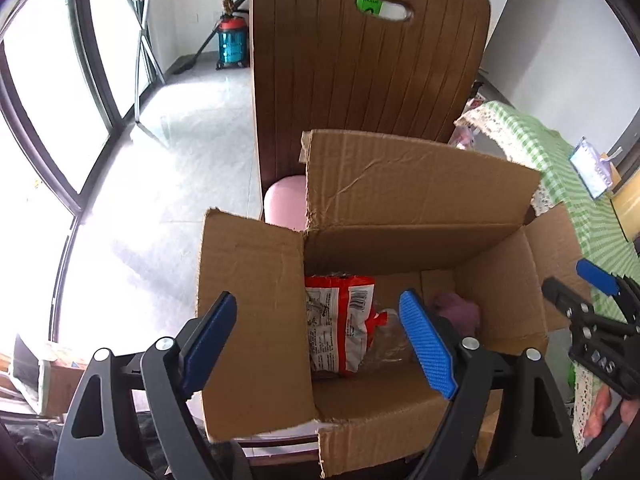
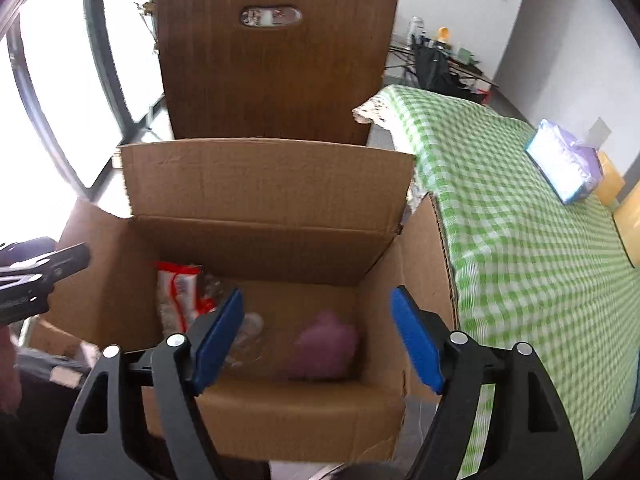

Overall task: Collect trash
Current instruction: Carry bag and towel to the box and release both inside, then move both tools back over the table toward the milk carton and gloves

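**Trash lies in the open cardboard box, both tools spread wide and empty above it**

Trash sits at the bottom of the cardboard box, whose flaps stand up and out. Going left to right inside it in the right wrist view: a red-and-white snack wrapper leans against the left wall, a crumpled clear plastic piece lies just beside it, and a purple crumpled wad rests toward the right wall, apart from the plastic. The left wrist view shows the same order: the snack wrapper with a barcode on its back, the clear plastic touching it, then the purple wad partly hidden behind a blue pad.

The left tool hangs over the box's left side with its blue-padded fingers spread wide, nothing between them. The right tool hangs over the box's middle, its fingers likewise wide apart and empty; it also shows at the right edge of the left wrist view.

Behind the box stands a brown wooden chair back with a handle slot, and a pink seat cushion shows beside the box's left flap. To the right, the surface wears a green checked tablecloth, on which a purple tissue pack lies well away from the box.
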Tool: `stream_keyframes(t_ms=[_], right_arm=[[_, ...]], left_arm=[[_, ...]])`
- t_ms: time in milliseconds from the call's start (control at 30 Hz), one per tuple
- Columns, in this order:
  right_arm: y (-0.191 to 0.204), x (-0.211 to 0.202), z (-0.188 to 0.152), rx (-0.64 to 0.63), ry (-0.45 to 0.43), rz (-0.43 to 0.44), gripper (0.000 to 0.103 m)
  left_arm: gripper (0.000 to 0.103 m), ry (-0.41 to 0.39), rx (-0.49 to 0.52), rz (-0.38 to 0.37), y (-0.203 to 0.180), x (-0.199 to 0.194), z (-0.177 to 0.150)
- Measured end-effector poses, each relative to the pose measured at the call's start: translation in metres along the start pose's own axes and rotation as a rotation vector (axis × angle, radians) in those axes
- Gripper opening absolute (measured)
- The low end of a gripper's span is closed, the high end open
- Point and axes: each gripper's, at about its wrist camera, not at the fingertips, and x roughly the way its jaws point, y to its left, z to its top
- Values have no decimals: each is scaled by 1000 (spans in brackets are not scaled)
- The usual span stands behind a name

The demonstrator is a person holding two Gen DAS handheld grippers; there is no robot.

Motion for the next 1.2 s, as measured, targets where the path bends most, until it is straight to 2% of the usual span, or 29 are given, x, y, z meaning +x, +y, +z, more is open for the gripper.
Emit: stream_keyframes(t_ms=[133, 233, 467, 667, 900, 1067, 1200], right_arm=[[4, -29, -1, -14, -42, 15, 74], [4, -51, -1, -6, -83, 18, 77], [-15, -107, -12, 47, -205, 34, 79], [-44, -152, -36, 111, -292, -12, 79], [-100, -219, -74, 245, -422, -104, 83], [-141, -256, -112, 351, -455, -170, 83], [-172, -282, -150, 425, -465, -241, 83]], left_arm=[[84, -100, 21, -1, -8, -32, -2], [92, -252, 68, 6, -17, -77, -7], [95, -471, 139, -30, -43, -145, -24], [95, -598, 191, -41, -71, -182, -42], [95, -656, 264, -84, -116, -210, -59], [95, -670, 296, -164, -158, -226, -72], [95, -689, 368, -205, -197, -230, -90]])
